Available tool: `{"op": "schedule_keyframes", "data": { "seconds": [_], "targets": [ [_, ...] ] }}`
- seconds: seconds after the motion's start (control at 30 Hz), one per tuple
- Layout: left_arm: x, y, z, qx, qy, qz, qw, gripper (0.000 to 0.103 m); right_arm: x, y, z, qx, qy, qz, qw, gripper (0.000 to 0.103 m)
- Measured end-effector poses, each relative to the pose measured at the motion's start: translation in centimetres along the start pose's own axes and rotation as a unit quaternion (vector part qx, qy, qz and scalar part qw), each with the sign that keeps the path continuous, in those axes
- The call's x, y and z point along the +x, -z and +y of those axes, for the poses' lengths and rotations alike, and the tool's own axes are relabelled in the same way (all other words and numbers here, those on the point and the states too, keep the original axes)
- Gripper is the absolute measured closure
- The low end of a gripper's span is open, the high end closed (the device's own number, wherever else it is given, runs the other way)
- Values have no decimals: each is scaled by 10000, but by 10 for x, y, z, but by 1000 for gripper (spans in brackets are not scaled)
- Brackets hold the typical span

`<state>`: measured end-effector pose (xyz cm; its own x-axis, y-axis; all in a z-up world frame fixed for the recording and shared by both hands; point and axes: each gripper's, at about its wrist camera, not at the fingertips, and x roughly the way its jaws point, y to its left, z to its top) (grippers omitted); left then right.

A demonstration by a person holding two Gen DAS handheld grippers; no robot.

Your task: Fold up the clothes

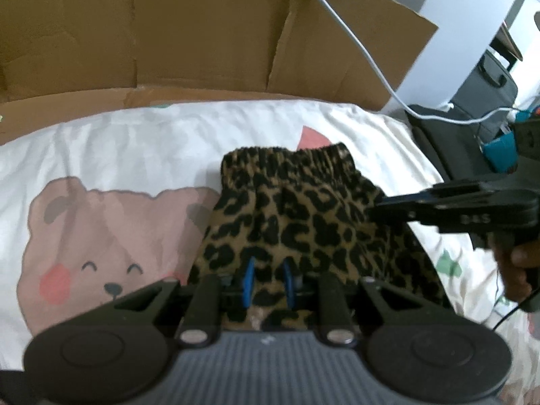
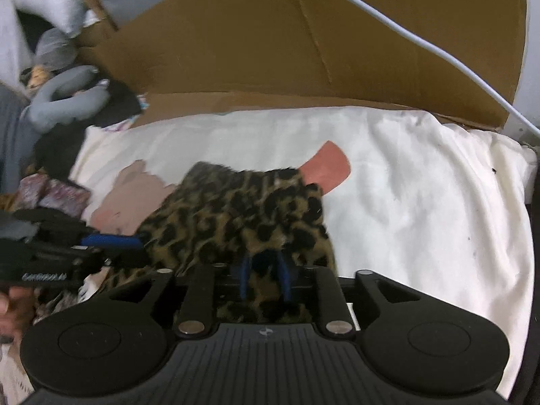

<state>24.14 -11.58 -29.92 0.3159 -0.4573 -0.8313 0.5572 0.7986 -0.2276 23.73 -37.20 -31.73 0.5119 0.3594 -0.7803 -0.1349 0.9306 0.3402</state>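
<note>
A leopard-print garment [image 1: 300, 216] with an elastic waistband lies on a white bedsheet [image 1: 101, 155] printed with a pink bear. Its near edge is bunched between the blue pads of my left gripper [image 1: 268, 278], which is shut on the cloth. My right gripper [image 2: 265, 271] is shut on the same leopard-print garment [image 2: 236, 216] at another edge. In the left wrist view the right gripper [image 1: 374, 211] comes in from the right, its tips at the cloth's right side. The left gripper [image 2: 138, 243] shows at the left of the right wrist view.
Brown cardboard panels [image 1: 168, 33] stand along the bed's far side. A white cable [image 1: 354, 44] hangs across them. A grey bag [image 1: 486, 84] sits off the bed to the right. A heap of grey and dark clothes [image 2: 64, 101] lies at the far left.
</note>
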Motion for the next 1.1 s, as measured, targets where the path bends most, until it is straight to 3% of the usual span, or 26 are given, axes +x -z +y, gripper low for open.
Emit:
{"op": "schedule_keyframes", "data": {
  "seconds": [0.17,0.4,0.63,0.87,1.0,1.1],
  "targets": [
    [14,14,4,-23,-124,223,9997,84,-17,20,8,-307,-152,111,9994,76],
    [31,14,2,25,-364,221,9991,84,-22,56,3,-788,488,706,9932,77],
    [12,8,2,60,-367,204,9991,84,-42,70,-8,-596,650,821,9927,76],
    [-23,36,-3,-39,-329,428,9985,84,-70,80,-8,-228,514,575,9968,76],
    [-20,53,-3,-159,-381,615,9973,84,-76,88,-1,14,356,537,9979,75],
    [-8,63,-5,-110,-455,770,9959,84,-76,94,7,103,302,559,9979,64]
  ]
}}
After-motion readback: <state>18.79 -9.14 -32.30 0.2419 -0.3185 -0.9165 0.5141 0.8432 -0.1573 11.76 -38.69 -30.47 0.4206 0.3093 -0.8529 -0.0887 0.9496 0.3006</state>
